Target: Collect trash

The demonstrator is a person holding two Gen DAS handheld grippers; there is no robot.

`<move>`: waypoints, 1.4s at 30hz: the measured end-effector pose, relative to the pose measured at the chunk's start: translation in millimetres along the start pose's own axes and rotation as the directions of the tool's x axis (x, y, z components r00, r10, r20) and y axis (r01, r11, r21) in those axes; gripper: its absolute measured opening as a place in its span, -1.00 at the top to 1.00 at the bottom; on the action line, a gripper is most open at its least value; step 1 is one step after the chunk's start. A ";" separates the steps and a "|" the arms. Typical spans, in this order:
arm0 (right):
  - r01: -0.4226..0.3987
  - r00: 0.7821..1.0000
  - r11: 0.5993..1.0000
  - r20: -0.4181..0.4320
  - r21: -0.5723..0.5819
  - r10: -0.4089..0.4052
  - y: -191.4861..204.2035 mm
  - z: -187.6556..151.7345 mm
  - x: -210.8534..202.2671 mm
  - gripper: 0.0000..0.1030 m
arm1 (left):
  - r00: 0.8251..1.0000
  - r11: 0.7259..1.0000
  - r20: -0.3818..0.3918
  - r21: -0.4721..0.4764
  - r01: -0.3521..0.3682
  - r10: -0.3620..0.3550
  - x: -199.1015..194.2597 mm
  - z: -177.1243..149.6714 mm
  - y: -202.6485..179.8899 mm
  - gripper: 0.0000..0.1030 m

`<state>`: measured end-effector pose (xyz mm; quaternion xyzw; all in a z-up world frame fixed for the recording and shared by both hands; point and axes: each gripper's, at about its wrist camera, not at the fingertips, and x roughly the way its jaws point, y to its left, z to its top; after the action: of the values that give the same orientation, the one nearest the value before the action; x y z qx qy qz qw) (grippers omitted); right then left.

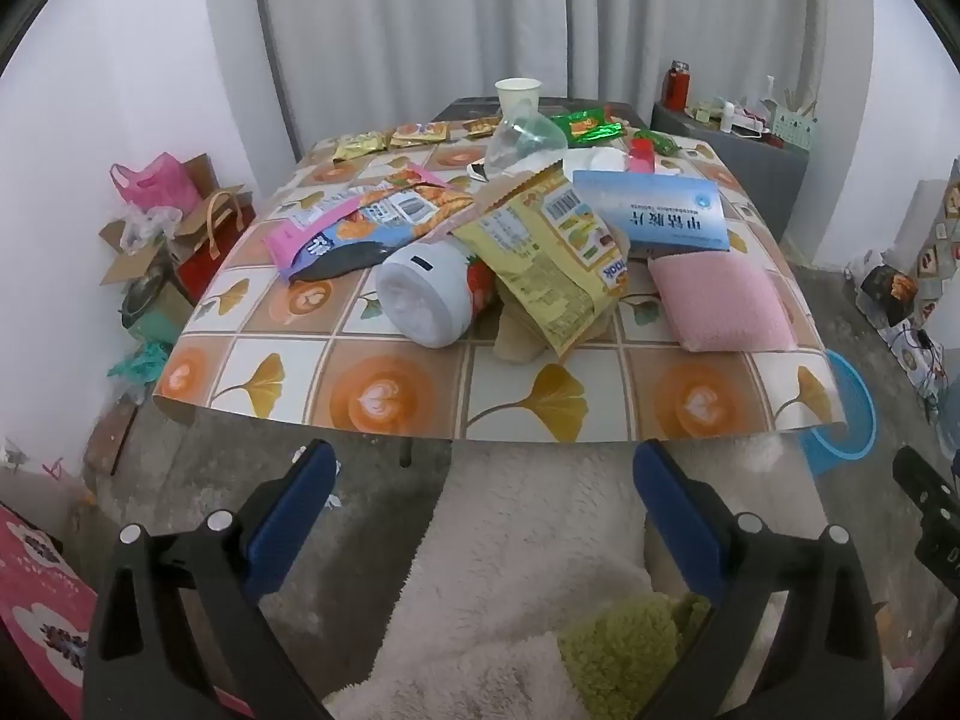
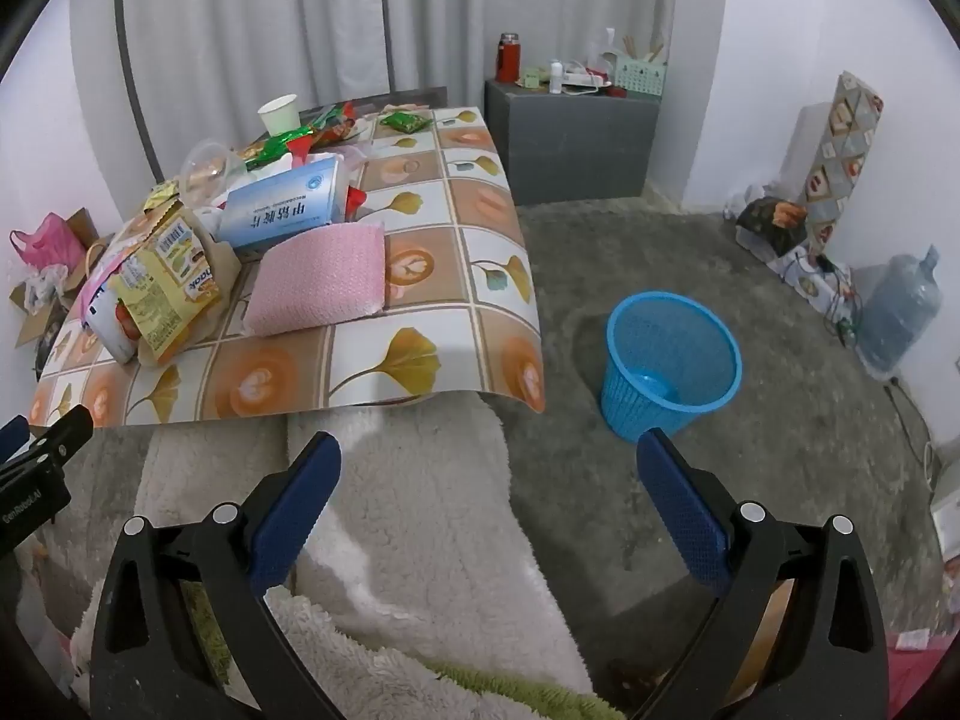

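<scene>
Hovering short of tabletop (image 1: pixel 372 402), left gripper (image 1: pixel 480 498) and right gripper (image 2: pixel 489 492) both empty, jaws apart; wrappers (image 1: pixel 540 252) heaped centrally, blue bin (image 2: pixel 669 360) on floor beside for drops.

A red flask (image 2: pixel 507 57) is set on a grey cabinet (image 2: pixel 570 144) by the curtain (image 2: pixel 252 18); a water jug (image 2: pixel 900 312) is stood against the right wall; a pink bag (image 1: pixel 157 183) is seen left of the table.

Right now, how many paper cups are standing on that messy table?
1. A single white paper cup stands upright at the far end of the table, behind the clear plastic bottle. Others could be buried under the wrapper pile.
</scene>
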<state>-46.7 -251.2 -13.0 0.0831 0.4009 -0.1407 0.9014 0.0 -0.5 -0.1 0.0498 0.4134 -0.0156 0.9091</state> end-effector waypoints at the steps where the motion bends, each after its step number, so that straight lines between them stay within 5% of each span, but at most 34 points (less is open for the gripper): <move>1: 0.002 1.000 1.000 -0.003 -0.002 -0.002 0.1 0.0 0.3 -0.84 | 1.000 1.000 0.001 -0.001 0.000 0.000 -0.1 0.1 0.1 -0.89; 42: 0.003 1.000 1.000 -0.005 -0.002 -0.003 1.0 -2.2 2.6 -0.84 | 1.000 1.000 -0.002 0.000 0.003 -0.003 3.7 0.8 -0.1 -0.89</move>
<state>-46.3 -250.1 -16.4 0.0817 0.4033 -0.1415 0.9003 3.0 -0.7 -2.4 0.0489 0.4145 -0.0169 0.9086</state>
